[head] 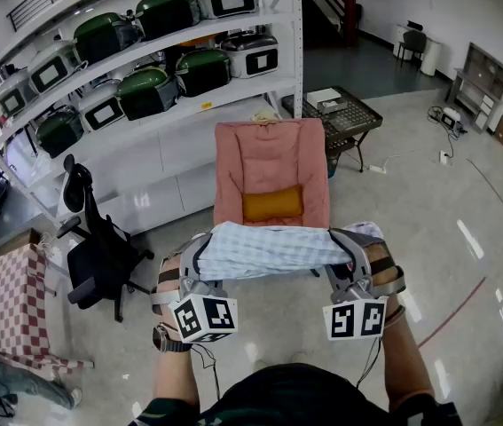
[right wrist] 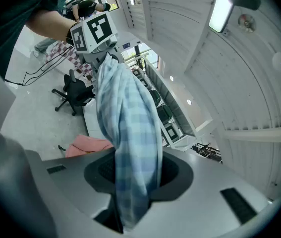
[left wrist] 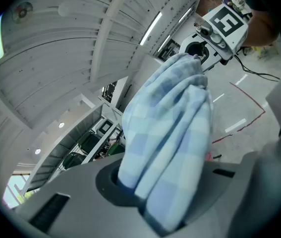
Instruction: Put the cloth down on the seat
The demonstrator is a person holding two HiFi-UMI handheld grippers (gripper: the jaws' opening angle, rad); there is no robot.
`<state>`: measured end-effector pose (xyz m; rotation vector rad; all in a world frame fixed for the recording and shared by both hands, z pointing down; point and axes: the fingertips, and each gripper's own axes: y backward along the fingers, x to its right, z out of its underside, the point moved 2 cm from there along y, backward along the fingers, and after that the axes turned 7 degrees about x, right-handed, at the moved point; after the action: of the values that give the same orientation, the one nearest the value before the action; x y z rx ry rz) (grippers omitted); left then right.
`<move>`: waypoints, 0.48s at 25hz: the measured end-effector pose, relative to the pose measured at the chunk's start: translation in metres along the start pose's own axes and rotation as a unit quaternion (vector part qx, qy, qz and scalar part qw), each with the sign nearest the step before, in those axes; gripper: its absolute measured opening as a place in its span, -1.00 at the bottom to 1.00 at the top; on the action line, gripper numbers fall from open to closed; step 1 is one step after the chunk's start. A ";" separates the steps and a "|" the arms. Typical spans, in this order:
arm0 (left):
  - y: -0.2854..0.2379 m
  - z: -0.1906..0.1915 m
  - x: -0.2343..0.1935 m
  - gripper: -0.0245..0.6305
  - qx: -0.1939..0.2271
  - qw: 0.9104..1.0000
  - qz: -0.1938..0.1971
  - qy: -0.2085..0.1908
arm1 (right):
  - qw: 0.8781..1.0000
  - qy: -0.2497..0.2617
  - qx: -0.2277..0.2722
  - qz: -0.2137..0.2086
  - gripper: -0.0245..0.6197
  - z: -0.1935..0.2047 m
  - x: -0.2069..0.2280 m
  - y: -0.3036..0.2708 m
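Clenching fingers (left wrist: 66, 197) on opposite cloth (head: 264, 248) ends, left gripper (head: 196, 264) and right gripper (head: 349, 257) hold it before the seat (head: 271, 162).

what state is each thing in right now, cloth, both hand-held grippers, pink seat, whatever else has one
checked cloth: bunched, held in the air, stretched between both grippers
left hand-held gripper: shut on one end of the cloth
right hand-held gripper: shut on the other end
pink seat: upright, no cloth on it yet
orange cushion: lying on the pink seat
office chair: upright, unoccupied
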<state>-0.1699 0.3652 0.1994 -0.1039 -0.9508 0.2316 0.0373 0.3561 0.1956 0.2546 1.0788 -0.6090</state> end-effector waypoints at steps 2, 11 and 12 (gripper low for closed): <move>-0.002 -0.001 0.002 -0.75 0.001 1.000 -0.001 0.002 | 1.000 0.001 0.000 0.001 -0.53 0.003 0.000 0.000; -0.004 -0.005 0.006 -0.75 0.002 1.000 0.009 0.011 | 1.000 -0.004 -0.004 -0.004 -0.54 0.008 0.002 0.001; -0.005 -0.005 0.008 -0.75 0.001 1.000 0.013 0.015 | 1.000 -0.009 -0.005 -0.006 -0.53 0.009 0.002 0.002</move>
<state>-0.1606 0.3625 0.2036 -0.1167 -0.9192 0.2537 0.0458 0.3524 0.1984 0.2332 1.0663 -0.6147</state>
